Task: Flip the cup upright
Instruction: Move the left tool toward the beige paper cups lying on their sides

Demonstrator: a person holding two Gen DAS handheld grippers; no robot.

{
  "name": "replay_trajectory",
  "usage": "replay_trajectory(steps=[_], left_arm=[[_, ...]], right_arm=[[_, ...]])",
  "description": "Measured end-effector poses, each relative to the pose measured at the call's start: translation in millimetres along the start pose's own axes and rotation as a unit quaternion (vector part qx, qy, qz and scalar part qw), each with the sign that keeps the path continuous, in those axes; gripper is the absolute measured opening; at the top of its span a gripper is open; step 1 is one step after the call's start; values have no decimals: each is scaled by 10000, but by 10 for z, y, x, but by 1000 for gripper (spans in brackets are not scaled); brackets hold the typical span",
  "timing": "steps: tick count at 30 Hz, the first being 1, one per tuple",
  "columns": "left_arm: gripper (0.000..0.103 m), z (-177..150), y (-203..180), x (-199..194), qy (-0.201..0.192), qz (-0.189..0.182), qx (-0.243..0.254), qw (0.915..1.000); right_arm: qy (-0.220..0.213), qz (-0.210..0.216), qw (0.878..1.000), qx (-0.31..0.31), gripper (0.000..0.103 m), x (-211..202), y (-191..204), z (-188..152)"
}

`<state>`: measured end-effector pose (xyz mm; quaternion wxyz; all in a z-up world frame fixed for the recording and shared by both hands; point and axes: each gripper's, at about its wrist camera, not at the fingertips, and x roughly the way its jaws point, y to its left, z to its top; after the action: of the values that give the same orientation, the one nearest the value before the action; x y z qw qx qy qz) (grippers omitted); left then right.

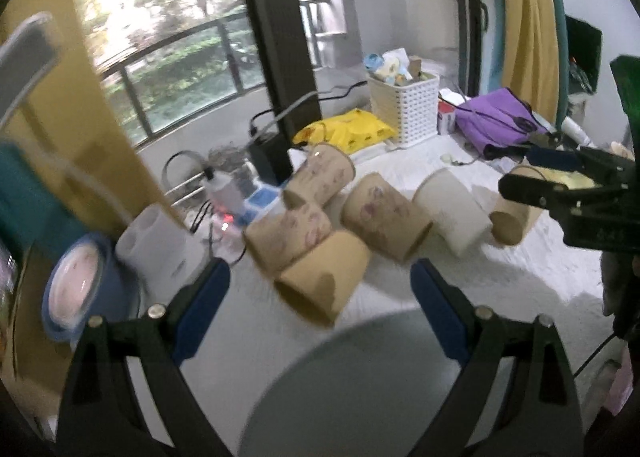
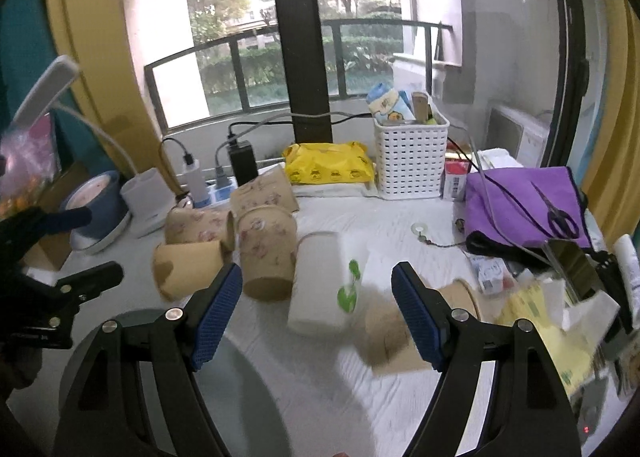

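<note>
Several paper cups lie on their sides on the white table. A plain brown cup (image 1: 324, 281) (image 2: 188, 267) lies nearest my left gripper (image 1: 320, 285), which is open and empty just before it. A white cup (image 1: 454, 211) (image 2: 318, 283) with a green leaf print lies ahead of my right gripper (image 2: 316, 289), which is open and empty. A brown cup (image 2: 396, 323) (image 1: 514, 213) lies beside the right finger. Flower-printed brown cups (image 1: 386, 213) (image 2: 266, 253) lie behind. The right gripper shows in the left wrist view (image 1: 560, 181), the left one in the right wrist view (image 2: 80, 241).
A grey round plate (image 1: 360, 385) (image 2: 168, 381) lies at the near edge. A white basket (image 2: 410, 161), yellow packet (image 2: 330, 167), purple cloth with scissors (image 2: 520, 205), a blue bowl (image 2: 98, 205), chargers and cables (image 2: 240, 161) crowd the back and sides.
</note>
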<state>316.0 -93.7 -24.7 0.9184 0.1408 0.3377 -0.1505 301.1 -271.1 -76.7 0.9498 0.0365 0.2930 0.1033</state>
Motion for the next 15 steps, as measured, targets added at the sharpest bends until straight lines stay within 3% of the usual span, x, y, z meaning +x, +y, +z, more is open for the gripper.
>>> replay_trajectory(steps=[10, 15], left_arm=[[92, 436, 138, 945, 366, -192, 538, 9977], [83, 655, 208, 1323, 621, -139, 793, 9948]], right_arm=[[257, -98, 9990, 352, 80, 542, -324, 258], [312, -83, 9981, 529, 80, 709, -439, 292]])
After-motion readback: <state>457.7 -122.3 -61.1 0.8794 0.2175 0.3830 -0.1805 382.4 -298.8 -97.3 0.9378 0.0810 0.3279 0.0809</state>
